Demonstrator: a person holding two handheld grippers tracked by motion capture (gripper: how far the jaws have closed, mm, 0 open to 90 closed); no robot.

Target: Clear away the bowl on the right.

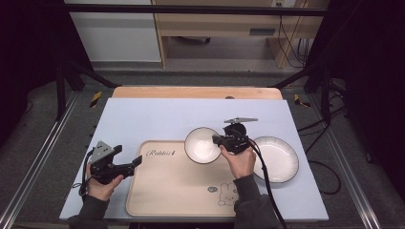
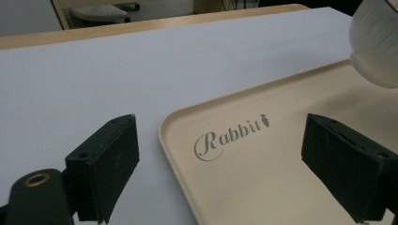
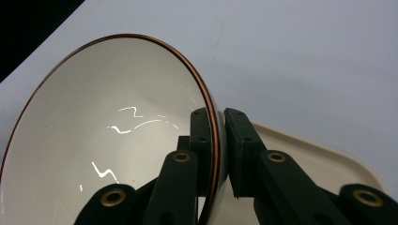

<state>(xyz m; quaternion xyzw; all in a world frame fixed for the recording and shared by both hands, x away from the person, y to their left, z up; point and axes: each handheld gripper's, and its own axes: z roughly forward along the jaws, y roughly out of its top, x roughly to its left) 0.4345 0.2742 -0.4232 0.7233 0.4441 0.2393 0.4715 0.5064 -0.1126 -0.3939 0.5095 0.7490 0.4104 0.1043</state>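
Even overhead light brightens the counter (image 1: 143,114) at the centre of the high view, while both upper corners sink into darkness. Glare streaks the bowl (image 3: 108,154) interior in the right gripper view; nearby jaws look soft.

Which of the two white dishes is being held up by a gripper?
The deep white bowl with the brown rim, pinched at its rim by the right gripper over the beige tray. The flat white plate lies untouched on the table.

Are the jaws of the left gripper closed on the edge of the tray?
No, the left gripper is open, its jaws wide apart above the tray.
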